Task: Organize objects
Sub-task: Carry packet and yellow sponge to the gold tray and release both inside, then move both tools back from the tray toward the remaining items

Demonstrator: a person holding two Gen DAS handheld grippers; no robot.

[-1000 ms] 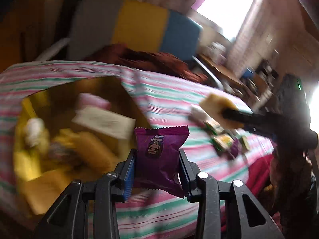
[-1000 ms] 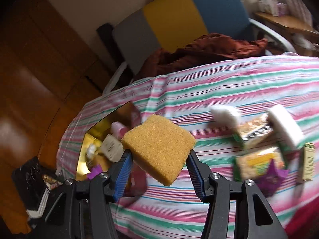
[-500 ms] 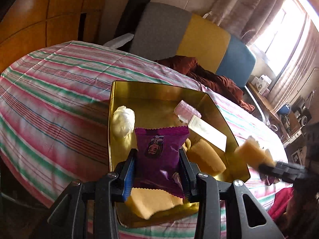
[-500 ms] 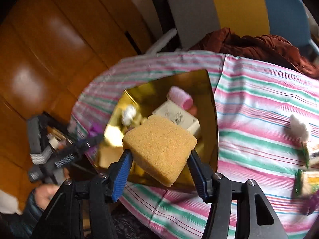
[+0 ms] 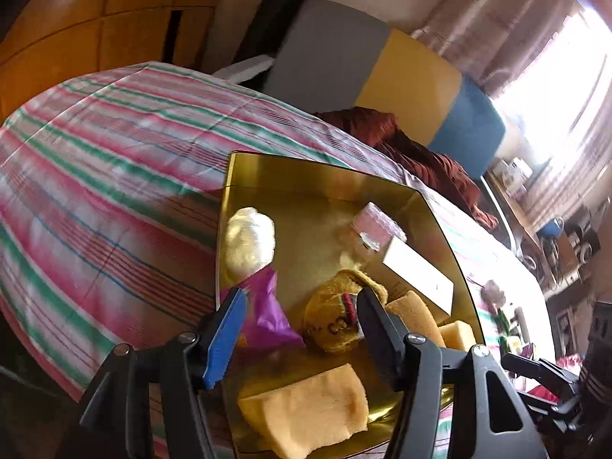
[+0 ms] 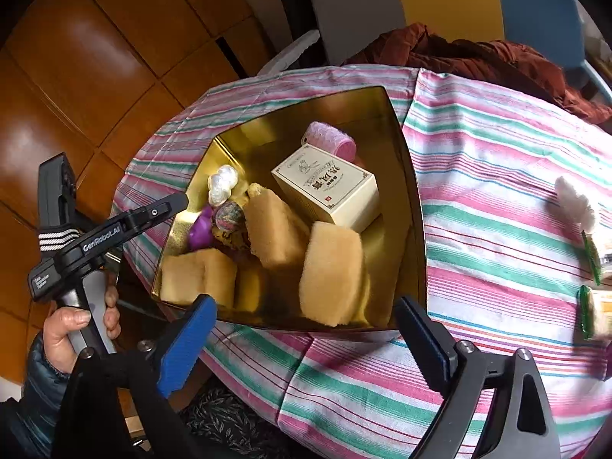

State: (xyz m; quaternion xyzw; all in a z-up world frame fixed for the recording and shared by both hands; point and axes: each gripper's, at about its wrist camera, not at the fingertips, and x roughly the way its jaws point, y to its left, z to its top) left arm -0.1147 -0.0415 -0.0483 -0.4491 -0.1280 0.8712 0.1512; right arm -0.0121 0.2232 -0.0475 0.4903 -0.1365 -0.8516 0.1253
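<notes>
Both grippers hang over the gold tin (image 6: 415, 206) that sits on the striped tablecloth (image 6: 497, 199).

Left gripper (image 5: 298, 325): the jaws have just been opening and now stand partly apart. The purple snack packet (image 5: 264, 306) lies loose in the tin between the two fingers, nearer the blue pad at 9 o'clock; neither pad presses on it. In the right wrist view this gripper (image 6: 179, 201) reaches in from 9 o'clock, gripped by a hand (image 6: 72, 329) in a dark sleeve.

Right gripper (image 6: 306, 325): the jaws have just been opening and now stand wide, with nothing between the pads. The sponge (image 6: 332, 271) rests inside the tin near its front wall, leaning against the wall at the 3 o'clock side, clear of both fingers.

Contents of the tin, right wrist view:
- a cream box (image 6: 329, 187) at the centre, lying at a slant;
- a pink hair roller (image 6: 329, 139) at 12 o'clock from the box, touching it;
- a white cotton ball (image 6: 222, 185) at 9 o'clock from the box, near the left wall;
- further sponges (image 6: 273, 229) in the middle and one (image 6: 199, 275) at the 7 o'clock corner.

Outside the tin, at 3 o'clock on the cloth, lie a second white cotton ball (image 6: 573, 202) and some green-edged packets (image 6: 591, 310), well apart from the tin. A dark red cloth (image 6: 478, 57) lies on the chair (image 6: 440, 0) at 12 o'clock.
</notes>
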